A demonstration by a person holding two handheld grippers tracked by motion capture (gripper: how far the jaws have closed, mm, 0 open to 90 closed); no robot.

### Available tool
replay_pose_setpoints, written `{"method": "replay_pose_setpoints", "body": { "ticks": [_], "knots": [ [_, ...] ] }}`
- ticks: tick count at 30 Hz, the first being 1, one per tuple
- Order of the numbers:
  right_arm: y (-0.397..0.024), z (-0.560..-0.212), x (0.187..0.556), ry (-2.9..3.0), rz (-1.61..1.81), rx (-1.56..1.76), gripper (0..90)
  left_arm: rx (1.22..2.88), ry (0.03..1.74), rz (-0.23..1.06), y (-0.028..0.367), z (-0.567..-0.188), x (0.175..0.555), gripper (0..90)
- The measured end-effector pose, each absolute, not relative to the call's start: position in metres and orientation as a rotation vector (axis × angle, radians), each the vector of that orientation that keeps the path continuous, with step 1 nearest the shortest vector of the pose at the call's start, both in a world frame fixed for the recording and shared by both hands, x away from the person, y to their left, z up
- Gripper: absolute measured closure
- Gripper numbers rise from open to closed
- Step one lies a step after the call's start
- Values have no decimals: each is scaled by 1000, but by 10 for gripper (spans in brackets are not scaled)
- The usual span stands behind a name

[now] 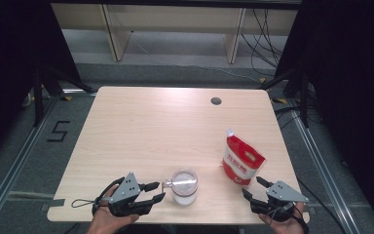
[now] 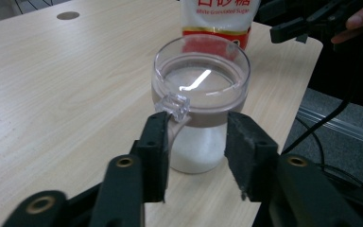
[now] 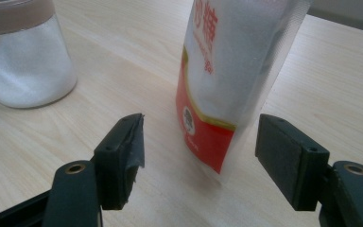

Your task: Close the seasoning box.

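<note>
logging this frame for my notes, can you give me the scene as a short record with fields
surface: wooden table
jar: clear glass jar near the front edge, lid on, white grains inside
jar tab: clear tab on the lid, close to the left gripper's jaws
bag: red and white sugar bag, upright, right of the jar
left gripper: jaws open, at the jar's left side
right gripper: jaws open, bag just ahead, not touching

Both grippers open, low.
</note>
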State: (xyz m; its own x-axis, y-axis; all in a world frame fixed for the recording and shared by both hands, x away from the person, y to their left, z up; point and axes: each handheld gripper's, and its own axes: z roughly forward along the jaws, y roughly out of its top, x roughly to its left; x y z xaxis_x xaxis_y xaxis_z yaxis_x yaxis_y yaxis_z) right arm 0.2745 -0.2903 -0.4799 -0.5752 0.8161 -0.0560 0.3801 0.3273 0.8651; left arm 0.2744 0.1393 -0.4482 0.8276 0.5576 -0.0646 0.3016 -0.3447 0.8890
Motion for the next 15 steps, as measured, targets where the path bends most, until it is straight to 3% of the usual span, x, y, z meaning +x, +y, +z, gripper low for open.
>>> {"method": "replay_pose_setpoints", "body": {
  "ticks": [9, 15],
  "knots": [
    [-290, -481, 275, 2102, 1199, 1050, 323, 1931, 660, 301, 149, -453, 270, 396],
    [-291, -480, 277, 2079, 1221, 1066, 261, 1926, 707, 295, 155, -459, 273, 275]
  ]
}}
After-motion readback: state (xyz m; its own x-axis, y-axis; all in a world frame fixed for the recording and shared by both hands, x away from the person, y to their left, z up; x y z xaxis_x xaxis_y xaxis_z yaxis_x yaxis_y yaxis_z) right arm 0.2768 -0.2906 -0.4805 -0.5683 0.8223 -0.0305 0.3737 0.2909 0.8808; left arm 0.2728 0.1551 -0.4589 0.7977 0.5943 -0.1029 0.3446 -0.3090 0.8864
